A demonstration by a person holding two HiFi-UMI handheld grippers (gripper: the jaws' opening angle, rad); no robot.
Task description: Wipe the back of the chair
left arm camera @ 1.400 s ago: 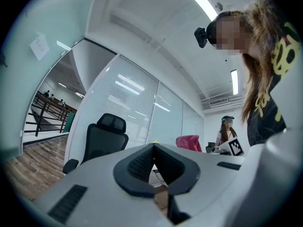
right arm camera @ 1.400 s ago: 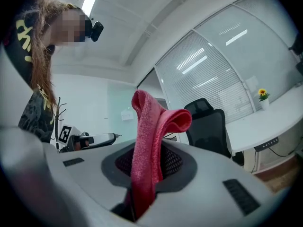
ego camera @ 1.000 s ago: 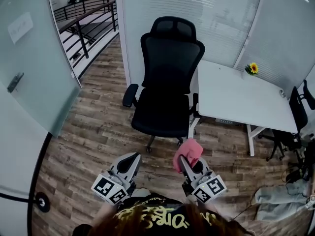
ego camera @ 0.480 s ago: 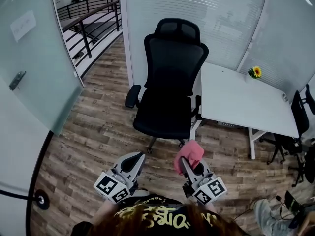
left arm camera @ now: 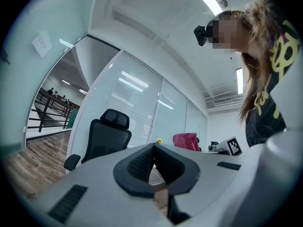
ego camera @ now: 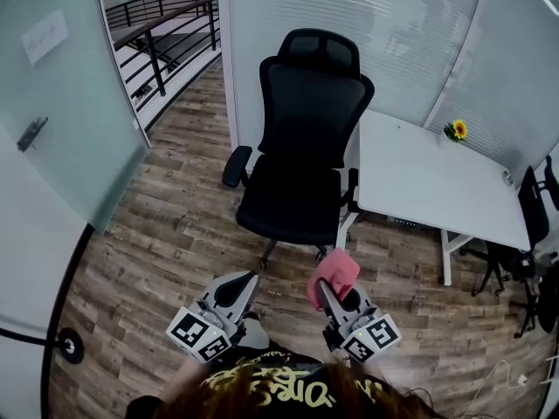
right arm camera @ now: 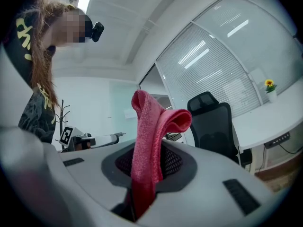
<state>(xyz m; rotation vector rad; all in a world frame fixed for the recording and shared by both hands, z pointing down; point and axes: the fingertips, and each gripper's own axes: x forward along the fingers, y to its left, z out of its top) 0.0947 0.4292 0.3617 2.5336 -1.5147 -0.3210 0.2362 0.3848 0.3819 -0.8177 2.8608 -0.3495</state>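
A black mesh office chair (ego camera: 301,138) with a headrest stands ahead of me, its seat facing me and its back toward the blinds. It also shows in the left gripper view as the chair (left arm camera: 102,138) and in the right gripper view as the chair (right arm camera: 215,126). My right gripper (ego camera: 325,288) is shut on a folded pink cloth (ego camera: 334,273), which sticks up between the jaws as the cloth (right arm camera: 151,141). My left gripper (ego camera: 238,288) is shut and holds nothing. Both grippers hang near my body, well short of the chair.
A white desk (ego camera: 432,186) with a small sunflower (ego camera: 455,130) stands right of the chair, touching its side. A frosted glass door (ego camera: 61,103) is at the left, a railing (ego camera: 166,33) beyond it. Another black chair (ego camera: 533,208) sits at far right. Wood floor (ego camera: 166,243) lies between me and the chair.
The view has shifted slightly, so the chair sits a little to the right and lower. Both grippers keep their hold and place.
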